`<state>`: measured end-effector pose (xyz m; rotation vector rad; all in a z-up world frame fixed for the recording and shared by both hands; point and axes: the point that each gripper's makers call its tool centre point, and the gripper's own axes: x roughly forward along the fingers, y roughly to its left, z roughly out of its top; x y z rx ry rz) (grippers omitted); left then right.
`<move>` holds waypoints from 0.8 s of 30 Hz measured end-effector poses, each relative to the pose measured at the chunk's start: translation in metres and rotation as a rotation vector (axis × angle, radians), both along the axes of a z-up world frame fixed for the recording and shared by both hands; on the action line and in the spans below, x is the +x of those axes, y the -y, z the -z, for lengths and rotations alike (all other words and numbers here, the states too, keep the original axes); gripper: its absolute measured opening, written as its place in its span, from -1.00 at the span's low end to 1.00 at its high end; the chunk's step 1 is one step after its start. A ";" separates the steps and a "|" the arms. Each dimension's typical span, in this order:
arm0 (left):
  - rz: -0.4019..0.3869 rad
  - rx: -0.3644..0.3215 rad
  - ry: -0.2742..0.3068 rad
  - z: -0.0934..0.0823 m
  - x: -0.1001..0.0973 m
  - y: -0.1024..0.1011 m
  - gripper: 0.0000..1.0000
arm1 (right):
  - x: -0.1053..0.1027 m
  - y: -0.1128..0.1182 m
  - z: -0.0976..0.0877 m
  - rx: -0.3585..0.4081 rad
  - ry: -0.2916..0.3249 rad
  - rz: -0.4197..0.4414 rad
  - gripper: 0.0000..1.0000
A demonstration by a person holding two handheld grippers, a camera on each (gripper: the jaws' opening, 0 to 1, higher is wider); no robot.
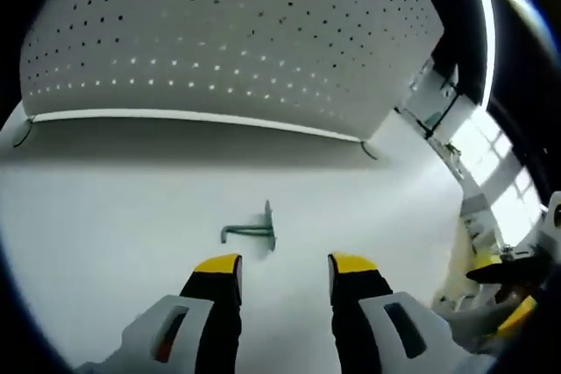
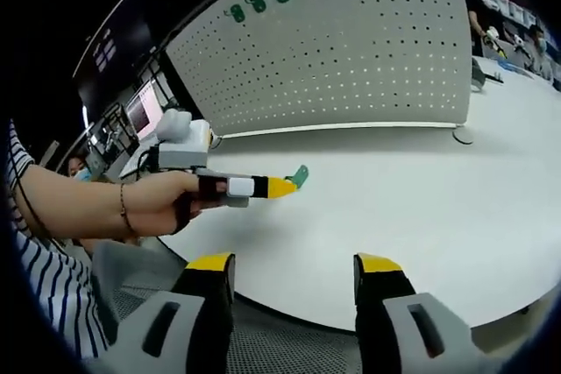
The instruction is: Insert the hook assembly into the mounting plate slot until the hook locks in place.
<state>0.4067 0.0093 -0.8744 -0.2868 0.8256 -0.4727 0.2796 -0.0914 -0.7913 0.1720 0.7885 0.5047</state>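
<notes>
A white counter [image 1: 105,243] carries the work, with a curved perforated board [image 1: 237,32] standing upright at its far edge.

In the left gripper view, the left gripper [image 1: 285,269] hovers low over the counter, its yellow-tipped jaws spread wide with nothing between them. Just beyond the tips the hook [image 1: 250,230] lies on the counter by itself, a small grey-green piece with its flat plate end to the right and the bent arm reaching left, well short of the board.

In the right gripper view, the right gripper [image 2: 294,269] hangs back off the near edge of the counter, jaws also wide apart and empty.

The step in hand looks like picking up the hook. To do it well, lower the left jaws squarely over the arm, close on the arm rather than the plate so the plate end stays free for the board, then lift it level.
</notes>
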 end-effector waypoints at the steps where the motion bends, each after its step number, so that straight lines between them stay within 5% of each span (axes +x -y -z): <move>1: -0.013 -0.007 -0.003 0.001 0.002 0.000 -0.30 | 0.000 0.000 0.000 0.000 -0.002 0.001 0.02; 24: -0.056 0.016 0.002 0.015 0.026 0.002 -0.89 | -0.003 0.000 0.010 -0.026 -0.053 -0.006 0.00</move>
